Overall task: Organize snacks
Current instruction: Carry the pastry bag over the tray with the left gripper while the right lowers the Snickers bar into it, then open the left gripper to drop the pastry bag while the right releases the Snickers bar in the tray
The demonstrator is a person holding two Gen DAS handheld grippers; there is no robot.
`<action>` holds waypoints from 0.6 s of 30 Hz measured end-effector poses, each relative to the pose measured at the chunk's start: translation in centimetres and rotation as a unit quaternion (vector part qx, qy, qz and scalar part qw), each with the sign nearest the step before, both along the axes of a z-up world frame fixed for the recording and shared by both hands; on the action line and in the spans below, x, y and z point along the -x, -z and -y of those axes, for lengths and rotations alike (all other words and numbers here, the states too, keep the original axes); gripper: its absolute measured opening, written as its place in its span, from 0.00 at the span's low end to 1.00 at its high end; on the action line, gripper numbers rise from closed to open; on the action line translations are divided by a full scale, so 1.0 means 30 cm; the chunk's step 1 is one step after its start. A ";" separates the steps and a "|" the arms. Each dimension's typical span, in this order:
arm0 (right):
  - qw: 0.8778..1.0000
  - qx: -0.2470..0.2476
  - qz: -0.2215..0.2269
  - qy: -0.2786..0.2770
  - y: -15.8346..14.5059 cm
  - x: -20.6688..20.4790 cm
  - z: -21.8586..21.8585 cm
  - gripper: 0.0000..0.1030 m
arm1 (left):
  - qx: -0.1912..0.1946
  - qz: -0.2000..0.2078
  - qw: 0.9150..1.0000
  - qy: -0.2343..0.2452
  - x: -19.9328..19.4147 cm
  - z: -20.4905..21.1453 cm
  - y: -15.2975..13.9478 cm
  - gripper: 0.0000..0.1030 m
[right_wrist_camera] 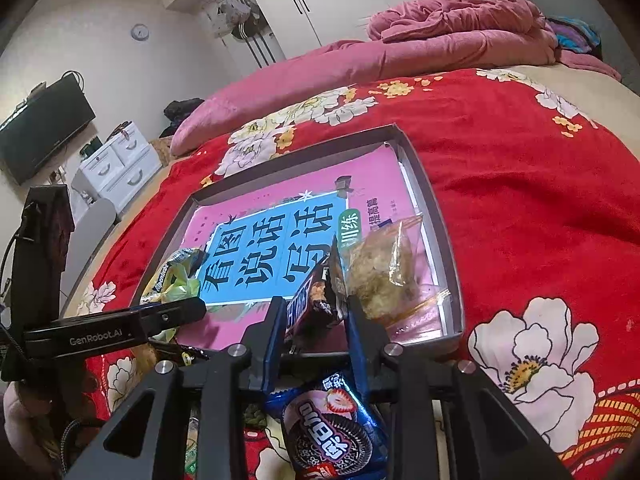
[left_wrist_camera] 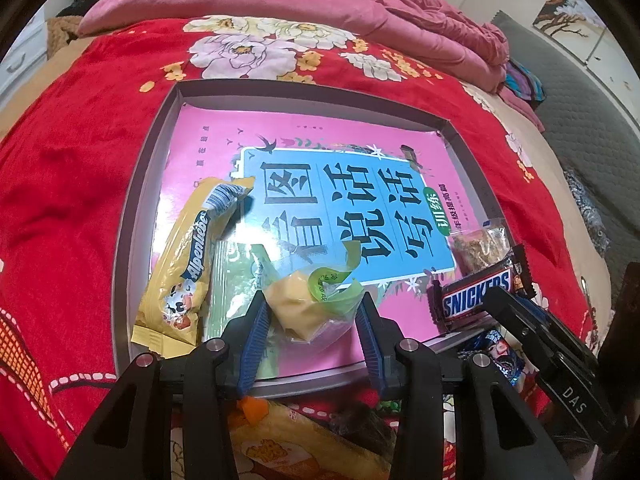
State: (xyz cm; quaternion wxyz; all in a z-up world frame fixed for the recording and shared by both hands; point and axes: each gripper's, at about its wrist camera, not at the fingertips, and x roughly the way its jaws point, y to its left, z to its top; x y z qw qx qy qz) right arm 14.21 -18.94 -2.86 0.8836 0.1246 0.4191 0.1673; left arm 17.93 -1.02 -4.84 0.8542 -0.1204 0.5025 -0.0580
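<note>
A: On the left, the left gripper point(left_wrist_camera: 312, 312) pinches a yellow-and-green pastry packet point(left_wrist_camera: 310, 300) over the tray point(left_wrist_camera: 132, 208), beside the Alpenliebe bag point(left_wrist_camera: 182, 264).

B: On the right, the right gripper point(right_wrist_camera: 314, 316) pinches the Snickers bar point(right_wrist_camera: 316, 300) at the near rim.

A: Risk?

B: Slick wrappers. Either could slip, and the 2 grippers sit near enough to collide.

A shallow box point(left_wrist_camera: 132, 216) sits on the bedspread point(left_wrist_camera: 72, 152), a book point(left_wrist_camera: 304, 160) lying flat inside. On the book, the Alpenliebe pack point(left_wrist_camera: 180, 264) lies at left, the Snickers bar point(left_wrist_camera: 476, 292) at right, a clear-bagged snack point(left_wrist_camera: 480, 248) just behind it. An Oreo pack point(right_wrist_camera: 332, 432) lies outside, before the box.
</note>
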 end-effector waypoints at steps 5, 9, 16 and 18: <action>1.000 -0.002 -0.001 0.003 -0.007 0.003 0.011 0.35 | 0.000 0.000 1.000 0.000 0.001 -0.001 -0.001 0.43; 1.000 -0.003 0.001 0.010 -0.015 0.005 0.025 0.36 | 0.001 0.000 1.000 0.000 0.001 0.000 -0.002 0.43; 1.000 0.002 0.009 0.019 -0.034 0.010 0.043 0.40 | 0.005 0.000 1.000 0.000 0.004 0.002 -0.003 0.43; 1.000 0.003 0.011 0.020 -0.040 0.011 0.046 0.42 | 0.004 0.000 1.000 0.000 0.003 0.001 -0.004 0.43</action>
